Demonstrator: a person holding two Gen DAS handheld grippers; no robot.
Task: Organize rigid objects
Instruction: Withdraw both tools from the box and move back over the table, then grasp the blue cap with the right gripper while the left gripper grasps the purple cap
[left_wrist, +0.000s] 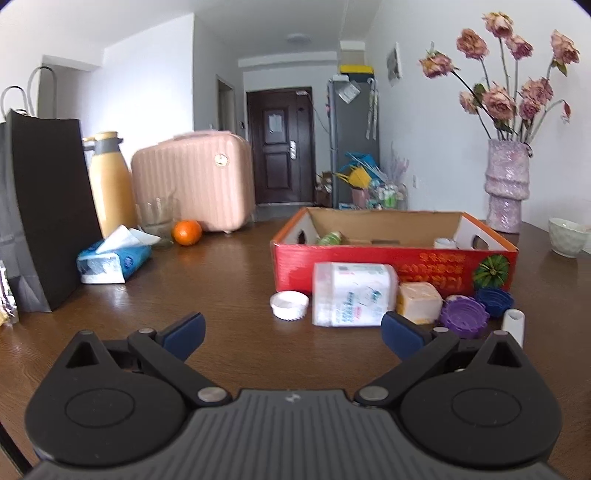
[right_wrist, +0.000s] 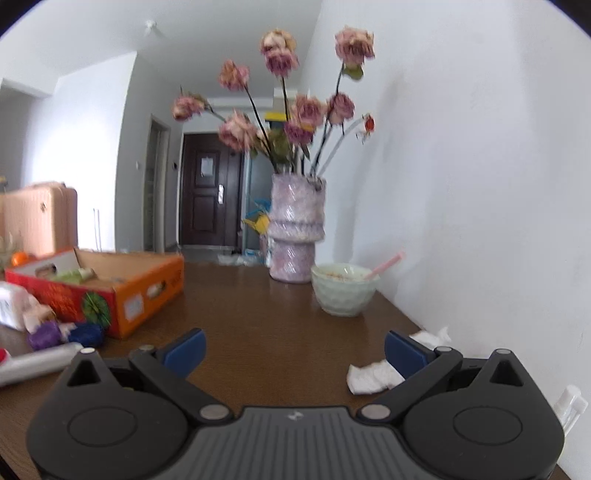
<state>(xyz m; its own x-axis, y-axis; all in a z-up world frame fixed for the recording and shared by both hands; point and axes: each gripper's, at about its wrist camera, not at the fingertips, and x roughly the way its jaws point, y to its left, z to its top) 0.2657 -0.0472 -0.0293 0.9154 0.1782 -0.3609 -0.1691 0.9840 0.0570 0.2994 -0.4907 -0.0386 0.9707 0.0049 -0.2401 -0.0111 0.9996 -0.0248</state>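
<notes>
A red cardboard box (left_wrist: 391, 267) stands on the brown table, with a green bottle (left_wrist: 330, 239) and a white item (left_wrist: 445, 242) inside. In front of it lie a clear plastic jar (left_wrist: 352, 294), a white cap (left_wrist: 289, 305), a yellow block (left_wrist: 419, 302), a purple lid (left_wrist: 463, 316), a blue lid (left_wrist: 494, 291) and a white tube (left_wrist: 514, 325). My left gripper (left_wrist: 293, 334) is open and empty, just short of the jar. My right gripper (right_wrist: 294, 354) is open and empty over bare table, right of the box (right_wrist: 122, 295). A grey-white tube (right_wrist: 37, 363) lies at its left.
A black paper bag (left_wrist: 44, 210), tissue pack (left_wrist: 110, 258), orange (left_wrist: 187, 232), glass (left_wrist: 159, 218), yellow flask (left_wrist: 110, 184) and pink case (left_wrist: 192, 181) stand at left. A flower vase (right_wrist: 295, 229) and bowl (right_wrist: 345, 290) stand by the right wall. Crumpled tissue (right_wrist: 373, 376) lies near my right gripper.
</notes>
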